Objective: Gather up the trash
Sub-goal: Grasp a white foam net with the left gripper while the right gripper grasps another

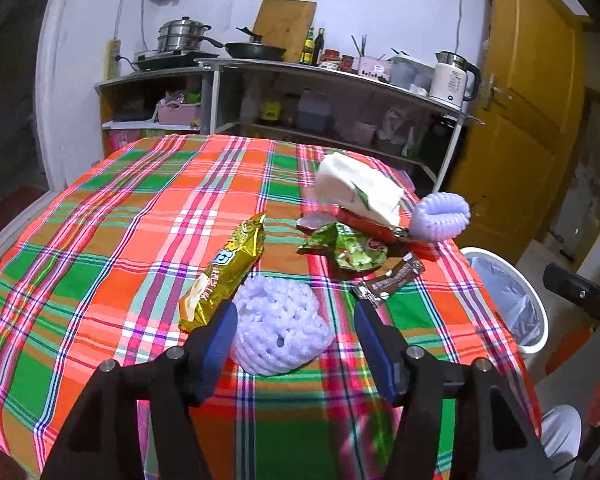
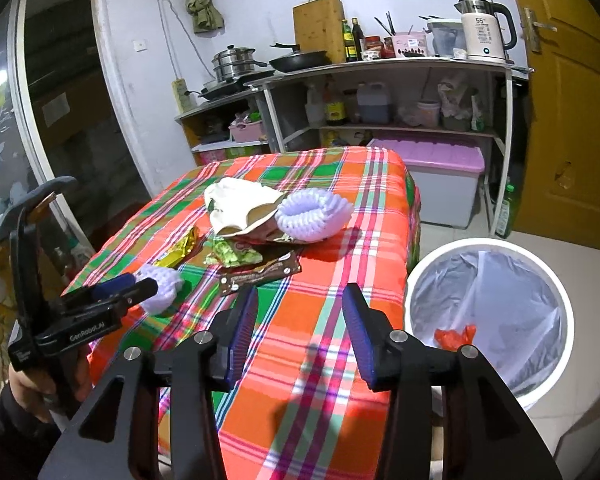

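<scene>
Left wrist view: the left gripper has its jaws spread wide, and a pale lilac foam net, knobbly and rounded, lies on the cloth between them; the pads do not press it. Just left of it a long gold crinkled foil wrapper lies aslant, its near end beside the left finger. Farther off and to the right lie a crumpled green wrapper, a small brown sachet, a red packet under a tilted white carton, and a second ribbed foam net at the table's far right edge.

The table wears a smooth plaid cloth of orange, green and pink. Behind it stands a shelf unit bearing a steel steamer pot, a black pan, bottles and a white kettle, with a yellow door to the right.

In the right wrist view the right gripper is also spread apart with nothing between its jaws, held over the near right part of the cloth. Right of the table, on the floor, stands a round white bin lined with a clear bag; an orange scrap lies inside.
</scene>
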A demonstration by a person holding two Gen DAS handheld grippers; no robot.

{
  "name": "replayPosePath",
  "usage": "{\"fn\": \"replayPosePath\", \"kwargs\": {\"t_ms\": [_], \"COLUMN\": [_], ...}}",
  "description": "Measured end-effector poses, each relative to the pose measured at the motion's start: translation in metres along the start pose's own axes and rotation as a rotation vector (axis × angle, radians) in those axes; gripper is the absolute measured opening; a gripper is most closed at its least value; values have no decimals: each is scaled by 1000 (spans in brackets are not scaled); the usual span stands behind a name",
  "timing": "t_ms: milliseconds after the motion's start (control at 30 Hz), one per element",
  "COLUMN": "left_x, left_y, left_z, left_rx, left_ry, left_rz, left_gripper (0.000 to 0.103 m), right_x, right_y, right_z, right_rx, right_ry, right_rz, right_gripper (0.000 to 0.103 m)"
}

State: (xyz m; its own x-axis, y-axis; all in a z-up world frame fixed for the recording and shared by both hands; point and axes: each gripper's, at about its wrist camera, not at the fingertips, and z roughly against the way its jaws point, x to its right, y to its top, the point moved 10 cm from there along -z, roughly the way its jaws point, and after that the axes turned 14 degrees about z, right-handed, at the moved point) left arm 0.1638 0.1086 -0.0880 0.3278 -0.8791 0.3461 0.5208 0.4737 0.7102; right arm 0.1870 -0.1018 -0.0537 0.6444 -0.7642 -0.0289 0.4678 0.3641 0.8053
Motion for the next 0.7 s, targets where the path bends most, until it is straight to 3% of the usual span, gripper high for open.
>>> {"fn": "replayPosePath", "kwargs": {"t_ms": [400, 700], "left_x": [-23, -28], "left_y": [9, 10], "left_z": [-13, -22], "left_rx": [11, 2], "left_ry": [64, 59], "left_rz": [18, 7], "left_gripper": [61, 60], "right_x": [16, 28], "right_y": [16, 34], "right_z": [-36, -74], "right_rx": [-30, -51], "right_ry": [-19, -30], "right_rz": [-15, -25], "right_gripper": [45, 45]}}
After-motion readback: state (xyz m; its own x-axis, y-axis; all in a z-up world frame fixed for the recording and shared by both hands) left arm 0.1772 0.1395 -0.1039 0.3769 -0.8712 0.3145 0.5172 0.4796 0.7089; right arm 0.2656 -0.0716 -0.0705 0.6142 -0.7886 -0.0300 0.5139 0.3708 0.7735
